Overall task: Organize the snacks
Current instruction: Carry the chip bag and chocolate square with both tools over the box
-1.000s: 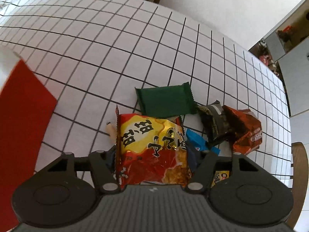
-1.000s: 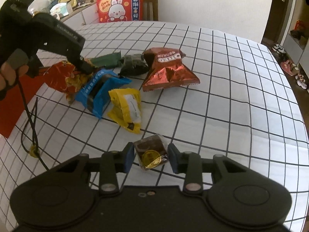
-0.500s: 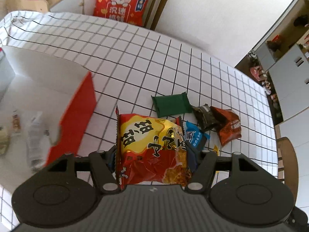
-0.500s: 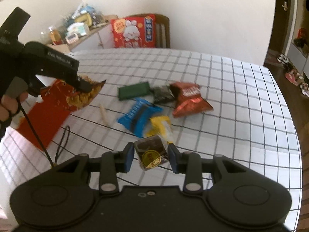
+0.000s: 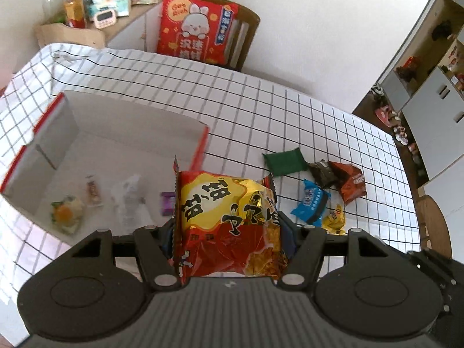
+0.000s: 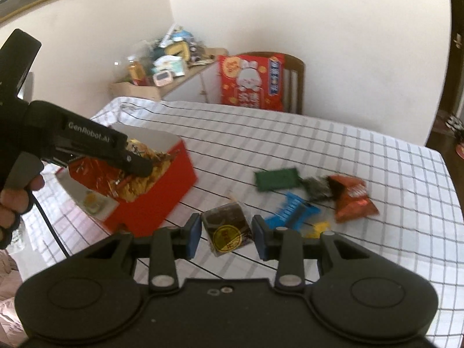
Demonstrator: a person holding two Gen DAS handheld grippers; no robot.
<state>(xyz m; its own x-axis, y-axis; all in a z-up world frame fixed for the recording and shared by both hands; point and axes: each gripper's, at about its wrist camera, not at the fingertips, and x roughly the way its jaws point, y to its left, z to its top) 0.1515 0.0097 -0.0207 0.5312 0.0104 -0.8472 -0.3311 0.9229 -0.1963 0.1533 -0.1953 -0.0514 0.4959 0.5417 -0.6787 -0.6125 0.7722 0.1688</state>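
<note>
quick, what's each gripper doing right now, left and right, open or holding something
Left gripper: closed on the red and yellow snack bag.
Right gripper: closed on a small dark packet with a yellow sticker.

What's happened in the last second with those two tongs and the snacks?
The left tongs carried the red-and-gold snack bag up off the table and over the red box. The right tongs lifted the small dark packet toward the box too. Both grips stayed shut; the loose snacks haven't moved.
</note>
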